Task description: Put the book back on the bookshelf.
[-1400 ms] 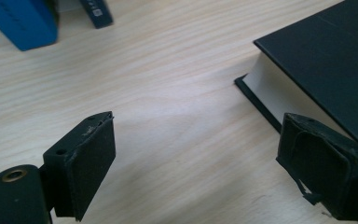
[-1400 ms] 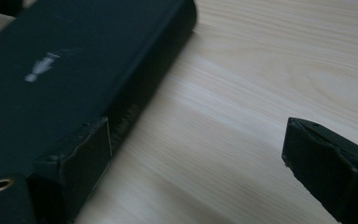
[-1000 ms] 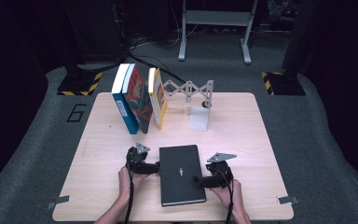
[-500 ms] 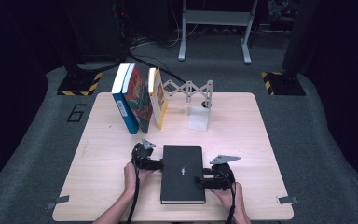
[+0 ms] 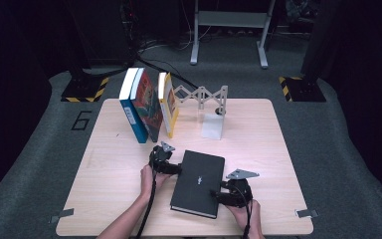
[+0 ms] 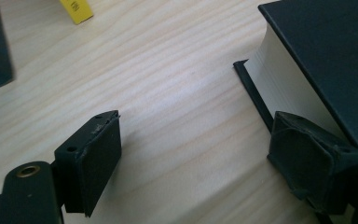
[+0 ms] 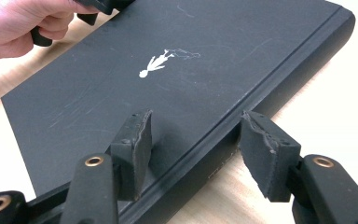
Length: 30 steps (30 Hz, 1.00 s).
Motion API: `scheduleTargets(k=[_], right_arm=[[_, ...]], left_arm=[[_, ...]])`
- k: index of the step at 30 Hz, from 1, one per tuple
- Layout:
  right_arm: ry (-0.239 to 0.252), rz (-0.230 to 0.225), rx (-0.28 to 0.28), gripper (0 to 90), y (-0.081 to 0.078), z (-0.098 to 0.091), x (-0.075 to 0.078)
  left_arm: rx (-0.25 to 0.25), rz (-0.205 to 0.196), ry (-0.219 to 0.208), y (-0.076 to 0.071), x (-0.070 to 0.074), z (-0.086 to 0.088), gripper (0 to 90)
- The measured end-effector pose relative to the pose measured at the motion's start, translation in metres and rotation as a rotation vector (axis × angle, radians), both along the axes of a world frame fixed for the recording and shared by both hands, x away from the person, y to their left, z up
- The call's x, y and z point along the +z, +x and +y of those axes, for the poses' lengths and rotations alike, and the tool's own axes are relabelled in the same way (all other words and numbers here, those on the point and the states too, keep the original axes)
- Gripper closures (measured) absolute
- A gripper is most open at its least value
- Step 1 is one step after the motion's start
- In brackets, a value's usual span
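Note:
A black hardcover book (image 5: 199, 181) lies flat on the wooden table (image 5: 104, 174), skewed with its far end to the right. My left gripper (image 5: 171, 167) is at its far left corner. In the left gripper view the jaws (image 6: 200, 158) stand wide and have just been closing a little. One pad (image 6: 307, 163) touches the book's white page edge (image 6: 284, 79), the other hangs over bare wood. My right gripper (image 5: 219, 195) is at the near right edge. Its jaws (image 7: 198, 149) have just closed across the spine edge of the book (image 7: 168, 84), one pad on the cover, the other against the spine.
Three upright books stand at the back left: blue (image 5: 134, 107), multicoloured (image 5: 149, 107) and yellow (image 5: 168, 104). A metal scissor-arm bookend (image 5: 204, 94) with a white block (image 5: 213, 125) stands beside them. The person's other hand (image 7: 23, 23) is beyond the book.
The book has turned clockwise, its far end swinging right. The left gripper moved away from the person and rightward along it. The right gripper stayed at the spine edge.

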State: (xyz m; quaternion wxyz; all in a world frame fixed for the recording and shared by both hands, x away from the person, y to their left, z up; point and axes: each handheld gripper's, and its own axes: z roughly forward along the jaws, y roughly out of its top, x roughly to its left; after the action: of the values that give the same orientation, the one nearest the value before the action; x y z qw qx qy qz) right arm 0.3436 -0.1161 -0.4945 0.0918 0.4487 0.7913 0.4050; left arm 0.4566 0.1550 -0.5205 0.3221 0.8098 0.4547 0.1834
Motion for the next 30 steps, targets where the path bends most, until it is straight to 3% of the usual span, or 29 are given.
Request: scheduleTargets(k=[4,9,12,14,20,23,30], right_arm=[[0.030,0.021,-0.005,39.9,0.001,-0.004,-0.002],[0.040,0.031,0.022,37.1,-0.002,-0.007,-0.004],[0.054,0.045,0.040,37.8,-0.004,-0.007,-0.005],[0.055,0.052,0.037,38.3,-0.005,-0.007,-0.004],[0.039,0.030,0.025,39.0,-0.008,-0.005,-0.004],[0.027,0.020,0.010,38.7,-0.011,-0.002,-0.003],[0.004,0.002,-0.035,39.4,-0.014,0.004,-0.001]], left_arm=[[-0.015,0.014,-0.013,0.001,0.003,0.004,14.2],[-0.021,-0.010,-0.025,-0.015,0.011,0.012,13.2],[-0.045,0.003,-0.021,-0.018,0.014,0.013,12.5],[-0.037,-0.006,-0.033,-0.016,0.014,0.012,12.3],[-0.052,-0.003,-0.012,-0.011,0.015,0.009,12.3],[-0.036,-0.008,-0.044,-0.008,0.013,0.006,12.5],[-0.046,-0.010,-0.021,0.002,0.014,0.001,13.1]])
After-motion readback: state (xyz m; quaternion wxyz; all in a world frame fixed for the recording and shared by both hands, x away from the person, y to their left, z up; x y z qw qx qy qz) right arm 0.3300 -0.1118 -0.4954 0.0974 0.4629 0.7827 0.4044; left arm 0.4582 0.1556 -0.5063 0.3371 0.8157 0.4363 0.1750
